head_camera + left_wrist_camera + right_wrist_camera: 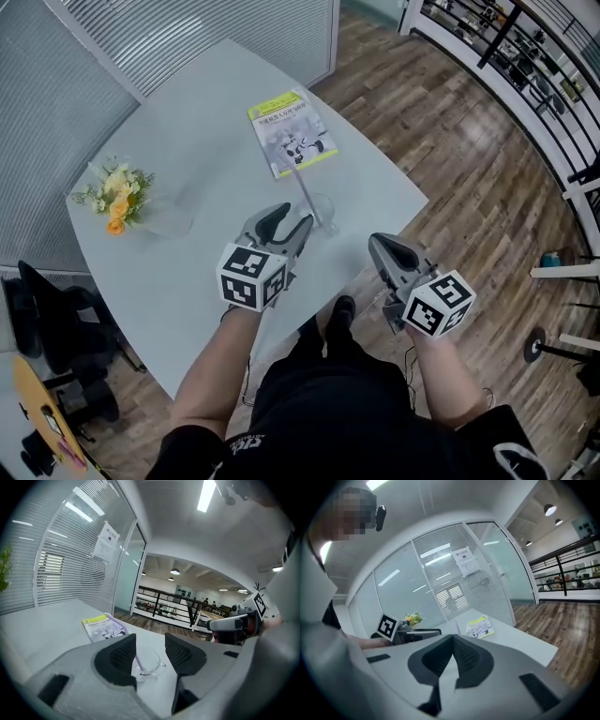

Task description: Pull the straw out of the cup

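Observation:
A clear glass cup (322, 212) stands near the table's front edge with a pale purple straw (305, 190) leaning out of it toward the booklet. My left gripper (289, 223) is just in front of the cup, its jaws open. In the left gripper view the cup (149, 660) and the straw (139, 662) show in the gap between the dark pads (121, 656), untouched. My right gripper (382, 246) hangs to the right, past the table's edge, shut on nothing. In the right gripper view its pads meet at the tips (453, 639).
A yellow-and-white booklet (291, 132) lies behind the cup. A small bunch of yellow flowers (116, 196) sits at the table's left. The grey table (206, 141) ends just right of the cup, over wooden floor (469, 141). A glass partition with blinds (70, 564) stands behind.

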Demonstrator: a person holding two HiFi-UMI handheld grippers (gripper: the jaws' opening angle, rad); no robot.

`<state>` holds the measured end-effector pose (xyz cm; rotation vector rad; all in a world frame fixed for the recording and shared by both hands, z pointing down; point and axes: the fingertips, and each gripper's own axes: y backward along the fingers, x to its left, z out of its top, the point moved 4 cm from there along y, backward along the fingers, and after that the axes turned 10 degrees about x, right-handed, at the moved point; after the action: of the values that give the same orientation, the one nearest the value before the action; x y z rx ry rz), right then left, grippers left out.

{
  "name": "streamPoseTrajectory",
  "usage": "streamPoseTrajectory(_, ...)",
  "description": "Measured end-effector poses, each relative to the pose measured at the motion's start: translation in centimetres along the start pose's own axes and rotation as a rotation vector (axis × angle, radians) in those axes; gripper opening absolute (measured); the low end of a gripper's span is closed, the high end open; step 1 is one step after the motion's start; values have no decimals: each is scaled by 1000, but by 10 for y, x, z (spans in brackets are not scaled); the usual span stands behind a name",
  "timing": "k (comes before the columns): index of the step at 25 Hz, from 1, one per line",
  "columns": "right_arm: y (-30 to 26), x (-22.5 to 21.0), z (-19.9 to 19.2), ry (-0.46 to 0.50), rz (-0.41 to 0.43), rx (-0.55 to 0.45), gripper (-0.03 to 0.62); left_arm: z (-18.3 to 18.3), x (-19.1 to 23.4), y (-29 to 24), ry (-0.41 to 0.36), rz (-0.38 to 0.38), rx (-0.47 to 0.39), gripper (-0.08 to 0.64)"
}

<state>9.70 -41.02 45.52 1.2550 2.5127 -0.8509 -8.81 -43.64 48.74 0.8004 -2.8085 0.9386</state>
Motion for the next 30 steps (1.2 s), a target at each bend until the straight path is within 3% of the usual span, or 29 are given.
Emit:
streamPoseTrajectory(15, -16, -21, -43, -56, -34, 87, 6, -31, 31, -66, 36, -40, 32, 259)
streamPoseTrajectory(30, -5, -29, -61, -91, -78, 99, 6, -52, 44, -101, 17, -50, 97, 213)
